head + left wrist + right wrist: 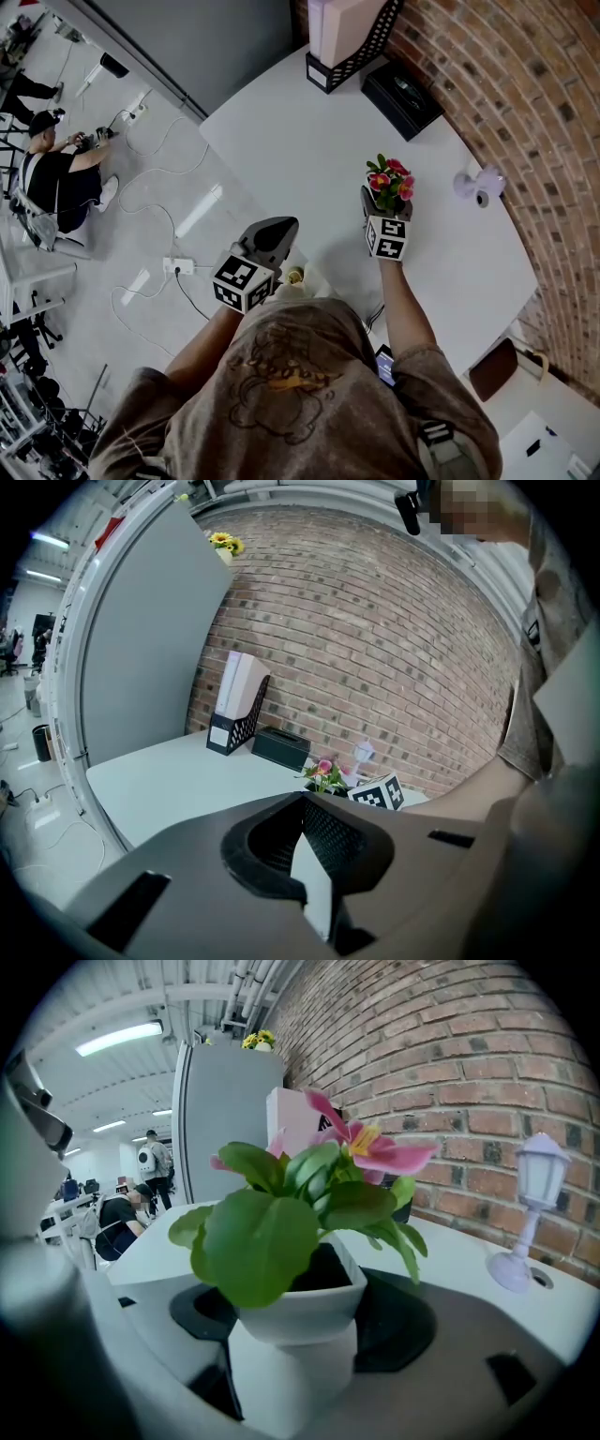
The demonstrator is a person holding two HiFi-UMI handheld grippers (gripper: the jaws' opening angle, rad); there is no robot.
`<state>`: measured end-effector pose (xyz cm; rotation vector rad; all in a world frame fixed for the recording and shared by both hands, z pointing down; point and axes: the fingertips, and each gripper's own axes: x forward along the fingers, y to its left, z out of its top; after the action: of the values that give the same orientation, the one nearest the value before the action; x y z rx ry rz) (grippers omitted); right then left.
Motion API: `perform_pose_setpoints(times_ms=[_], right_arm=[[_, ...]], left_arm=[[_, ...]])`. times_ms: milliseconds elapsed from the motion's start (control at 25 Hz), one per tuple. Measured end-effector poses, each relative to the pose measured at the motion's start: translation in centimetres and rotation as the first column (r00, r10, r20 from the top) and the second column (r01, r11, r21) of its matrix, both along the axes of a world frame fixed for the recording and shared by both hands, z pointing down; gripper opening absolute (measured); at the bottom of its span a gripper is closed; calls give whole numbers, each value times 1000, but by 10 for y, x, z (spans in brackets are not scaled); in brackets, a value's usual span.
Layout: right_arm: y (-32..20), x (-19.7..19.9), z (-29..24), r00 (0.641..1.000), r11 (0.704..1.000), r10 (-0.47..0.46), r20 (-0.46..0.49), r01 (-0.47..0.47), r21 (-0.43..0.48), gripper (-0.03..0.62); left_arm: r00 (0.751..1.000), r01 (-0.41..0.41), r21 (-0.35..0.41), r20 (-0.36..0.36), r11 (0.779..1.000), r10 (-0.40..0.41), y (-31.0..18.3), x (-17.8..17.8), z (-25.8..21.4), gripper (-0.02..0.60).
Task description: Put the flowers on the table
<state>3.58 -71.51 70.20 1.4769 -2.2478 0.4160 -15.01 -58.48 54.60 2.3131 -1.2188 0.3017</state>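
Flowers [390, 180] (pink blooms in a white pot [298, 1321]) are clamped between the fingers of the right gripper [387, 210], over the white surface [300, 150] and near a small lamp [476, 185]. Left gripper [274, 232] fingers are together, holding nothing, near the surface edge.

The person wears a grey-brown short-sleeved T-shirt [291, 394] with a faded orange print on the chest. The left claw [279, 228] and right claw [384, 206] have dark grey shells, and each bears black-and-white square markers.
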Motion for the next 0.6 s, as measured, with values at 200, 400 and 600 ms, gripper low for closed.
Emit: perform_pose_setpoints(times_ms=[200, 400, 600], right_arm=[[-1, 1, 3, 1000, 1000, -8, -2, 8, -6, 344], [1, 3, 3, 1000, 1000, -3, -2, 2, -13, 342], [5, 0, 3, 1000, 1000, 4, 14, -4, -31, 357]], left_arm=[[1000, -7, -15, 1, 1000, 7, 2, 3, 3, 20], [1000, -6, -23, -4, 1000, 6, 5, 1, 4, 20], [1000, 5, -7, -15, 1000, -5, 4, -3, 2, 20]])
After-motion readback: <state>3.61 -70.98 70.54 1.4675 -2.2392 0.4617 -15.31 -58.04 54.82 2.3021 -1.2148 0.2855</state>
